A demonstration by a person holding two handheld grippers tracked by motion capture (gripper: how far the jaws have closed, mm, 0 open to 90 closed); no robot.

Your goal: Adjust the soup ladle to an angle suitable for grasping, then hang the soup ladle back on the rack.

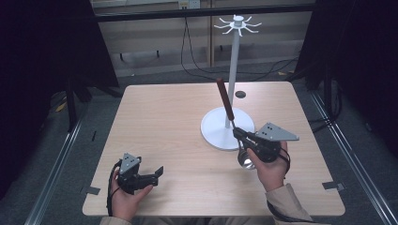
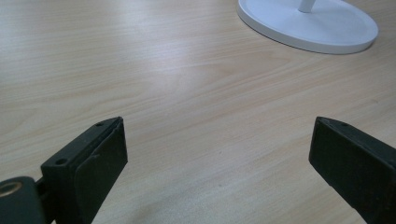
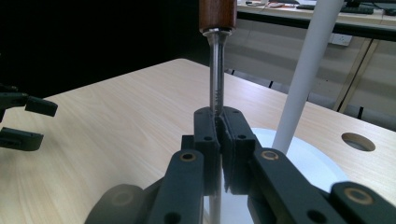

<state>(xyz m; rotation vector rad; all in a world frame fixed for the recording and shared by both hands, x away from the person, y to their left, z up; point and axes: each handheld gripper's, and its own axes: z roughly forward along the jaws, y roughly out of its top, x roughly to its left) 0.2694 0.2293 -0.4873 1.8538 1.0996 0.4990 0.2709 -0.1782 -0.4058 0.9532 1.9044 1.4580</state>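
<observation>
A utensil with a brown wooden handle [image 1: 224, 97] and a thin metal shaft [image 3: 216, 79] stands nearly upright, handle up. Its shiny bowl [image 1: 246, 161] hangs low beside my right hand. My right gripper [image 1: 237, 132] is shut on the shaft [image 3: 220, 119], over the front of the white stand's round base [image 1: 216, 129]. The stand's pole [image 1: 233, 61] rises just behind the handle to a ring of hooks [image 1: 238, 24]. My left gripper [image 1: 157, 174] rests low at the table's front left, open with nothing between its fingers [image 2: 219, 135].
The wooden table [image 1: 164, 122] has a small round hole [image 1: 240, 94] behind the stand. The stand's base [image 2: 317, 25] lies ahead and to the right of the left gripper. Dark curtains, cables and floor rails surround the table.
</observation>
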